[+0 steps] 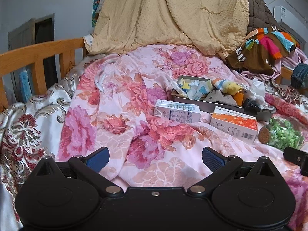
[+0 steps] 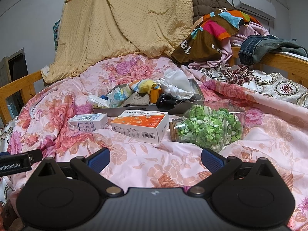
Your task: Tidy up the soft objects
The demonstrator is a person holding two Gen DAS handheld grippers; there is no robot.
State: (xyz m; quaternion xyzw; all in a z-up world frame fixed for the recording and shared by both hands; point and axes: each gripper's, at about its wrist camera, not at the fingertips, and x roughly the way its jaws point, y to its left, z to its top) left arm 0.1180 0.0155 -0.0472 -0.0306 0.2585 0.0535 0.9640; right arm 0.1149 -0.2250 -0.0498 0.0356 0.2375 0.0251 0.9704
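Much of the grey tray [image 2: 146, 108] is hidden by its own contents; only the near wall and part of the far right wall are seen. Inside it a heap of soft items is piled: a striped sock [image 2: 141, 86] with a yellow toe, a grey sock [image 2: 137, 99], a white knitted piece [image 2: 177, 89] and a black one [image 2: 163, 101]. Sock outlines are hard to separate, and a crumpled packet at the tray's left end cannot be identified. The striped sock's long axis runs left to right, toe to the right, beside an orange cylinder [image 2: 155, 95]. The tray sits mid-bed on the floral quilt [image 2: 134, 159], long axis running left-right, slightly skewed.

Just near of the tray, a milk carton [image 2: 88, 123] is lying at left, an orange-and-white box [image 2: 141, 125] in the middle, and a corked glass jar [image 2: 207, 128] of green bits on its side at right, cork pointing left. In the left wrist view the jar is cut off by the lens edge.

The left gripper [image 1: 155, 157] is held wide open over bare quilt, nothing between its blue pads [image 1: 99, 158]. The right gripper [image 2: 155, 157] is likewise spread wide and empty, near the jar and box. A yellow blanket [image 2: 123, 23] is draped at the far end; clothes [image 2: 215, 32] are heaped far right, partly blurred.
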